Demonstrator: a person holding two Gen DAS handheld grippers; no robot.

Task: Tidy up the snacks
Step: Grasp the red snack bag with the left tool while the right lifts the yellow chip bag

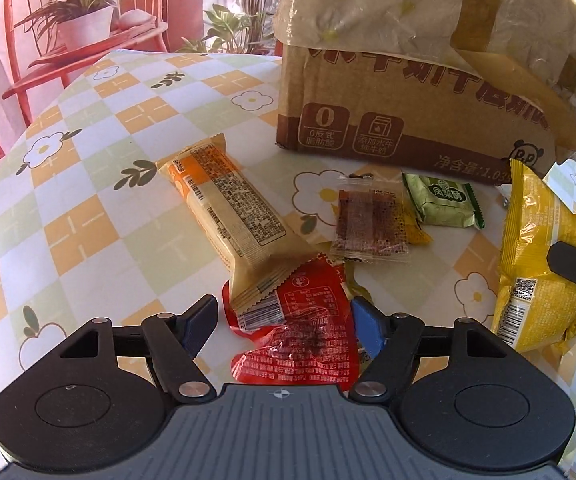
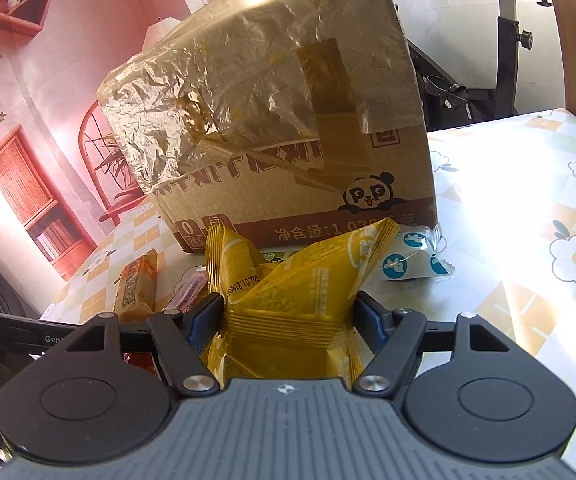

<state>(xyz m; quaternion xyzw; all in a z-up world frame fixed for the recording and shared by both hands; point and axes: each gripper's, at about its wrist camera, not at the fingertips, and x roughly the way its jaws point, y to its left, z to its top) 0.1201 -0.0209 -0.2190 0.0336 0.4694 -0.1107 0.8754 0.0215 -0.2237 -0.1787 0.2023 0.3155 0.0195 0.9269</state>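
Yellow snack bag (image 2: 288,300) pinched at its crimped middle between the right gripper (image 2: 288,314) fingers, centre of the right wrist view, just in front of the cardboard box (image 2: 288,140). Left gripper (image 1: 284,320) spread wide, straddling the red packet (image 1: 300,340) at lower centre of the left view; nothing gripped. Loose on the checked tablecloth (image 1: 88,220): long orange bar (image 1: 224,204), clear-wrapped brown strips (image 1: 368,220), green packet (image 1: 444,200), and a blue-and-white packet (image 2: 416,260) right of the yellow bag. Whether anything sits inside the box cannot be told. Judged early: most snacks not yet sorted.
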